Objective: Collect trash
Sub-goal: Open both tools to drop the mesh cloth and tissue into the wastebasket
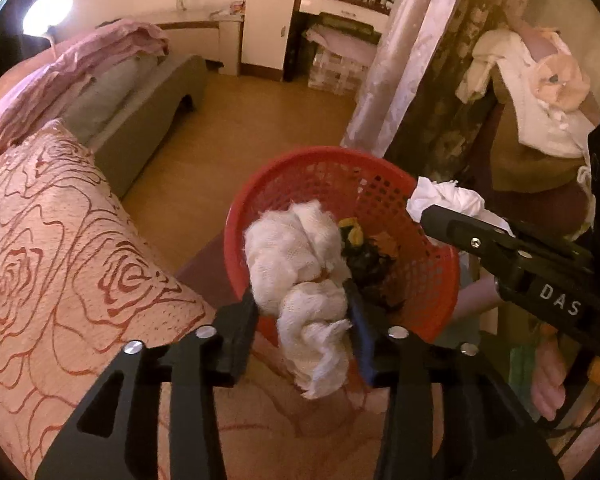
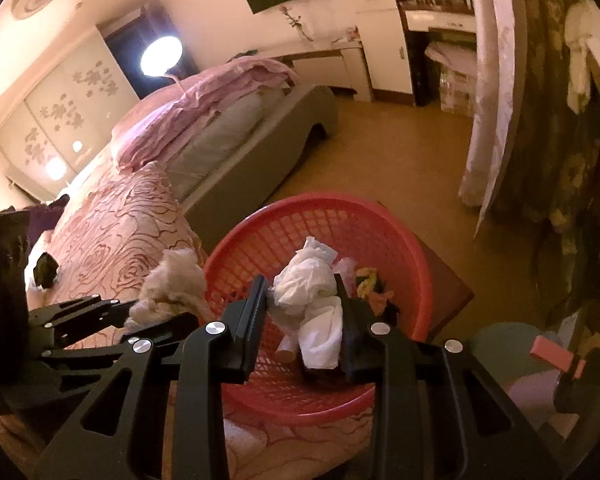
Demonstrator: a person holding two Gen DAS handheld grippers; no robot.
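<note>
My left gripper [image 1: 304,312] has the cream gauze wad [image 1: 300,264] between its fingers; whether they still pinch it, I can't tell. My right gripper [image 2: 300,300] is clamped on a white crumpled tissue [image 2: 314,300]. Both wads hang over the red mesh basket [image 2: 380,224], scraps inside at two o'clock. Rose-patterned bedspread [image 1: 60,240] crowds nine o'clock; bare floor [image 1: 260,116] lies open at twelve.

Home bedroom: bed [image 2: 228,120], wardrobe [image 2: 60,112].
</note>
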